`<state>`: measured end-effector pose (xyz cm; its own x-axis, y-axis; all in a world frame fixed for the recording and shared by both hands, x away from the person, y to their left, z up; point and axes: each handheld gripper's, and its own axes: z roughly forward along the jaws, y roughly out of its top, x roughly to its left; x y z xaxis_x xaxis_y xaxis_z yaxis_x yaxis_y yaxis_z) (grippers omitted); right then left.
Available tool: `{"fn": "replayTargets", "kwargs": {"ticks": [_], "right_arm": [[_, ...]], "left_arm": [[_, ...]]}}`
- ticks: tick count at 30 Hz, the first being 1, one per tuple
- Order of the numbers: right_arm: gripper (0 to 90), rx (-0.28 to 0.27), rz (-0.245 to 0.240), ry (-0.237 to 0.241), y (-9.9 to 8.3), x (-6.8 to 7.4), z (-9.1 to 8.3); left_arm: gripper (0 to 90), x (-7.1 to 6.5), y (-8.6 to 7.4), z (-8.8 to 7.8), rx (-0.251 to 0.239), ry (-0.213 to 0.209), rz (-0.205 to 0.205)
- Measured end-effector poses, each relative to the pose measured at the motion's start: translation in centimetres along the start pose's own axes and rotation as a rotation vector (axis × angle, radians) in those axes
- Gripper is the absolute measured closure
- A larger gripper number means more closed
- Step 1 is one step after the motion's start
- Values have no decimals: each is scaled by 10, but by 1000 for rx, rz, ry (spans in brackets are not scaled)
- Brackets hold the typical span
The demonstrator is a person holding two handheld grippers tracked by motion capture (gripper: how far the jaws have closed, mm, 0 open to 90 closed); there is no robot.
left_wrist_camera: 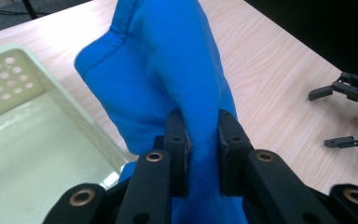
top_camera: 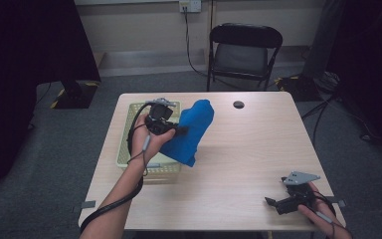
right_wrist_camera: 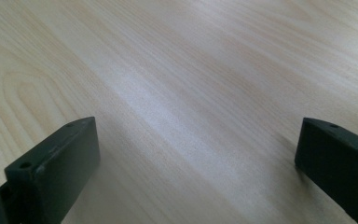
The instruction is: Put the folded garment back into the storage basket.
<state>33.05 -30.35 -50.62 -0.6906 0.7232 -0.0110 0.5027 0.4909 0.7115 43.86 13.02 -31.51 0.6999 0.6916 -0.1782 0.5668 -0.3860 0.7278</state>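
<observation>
High view gives the layout: left gripper is raised over the right side of the pale green basket, holding a blue cloth that hangs bunched, its lower end down beside the basket's right wall. Right gripper sits low at the near right corner of the table, well apart from the cloth. Also there: a small dark round disc on the table's far side, a black folding chair behind the table, and a wall socket with a cable running down.

Left gripper view adds the grip detail: both black jaws are clamped on a fold of the blue cloth, fabric pinched between the pads and rising above them in a thick bunch. Basket interior reads empty, perforated wall to the left of the cloth. The right gripper appears far off at the right edge, jaws spread.

Right gripper view confirms that: its jaws are wide apart, one at each lower corner, with bare wood grain of the table between them and nothing held.
</observation>
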Motion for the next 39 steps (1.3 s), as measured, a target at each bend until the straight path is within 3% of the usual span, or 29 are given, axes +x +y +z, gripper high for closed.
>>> {"fn": "replayTargets", "kwargs": {"ticks": [27,39], "right_arm": [[0,0,0,0,0,0,0],[0,0,0,0,0,0,0]], "left_arm": [[774,34,-13,-35,-31,69,-63],[774,52,-24,-34,-25,111,-95]]}}
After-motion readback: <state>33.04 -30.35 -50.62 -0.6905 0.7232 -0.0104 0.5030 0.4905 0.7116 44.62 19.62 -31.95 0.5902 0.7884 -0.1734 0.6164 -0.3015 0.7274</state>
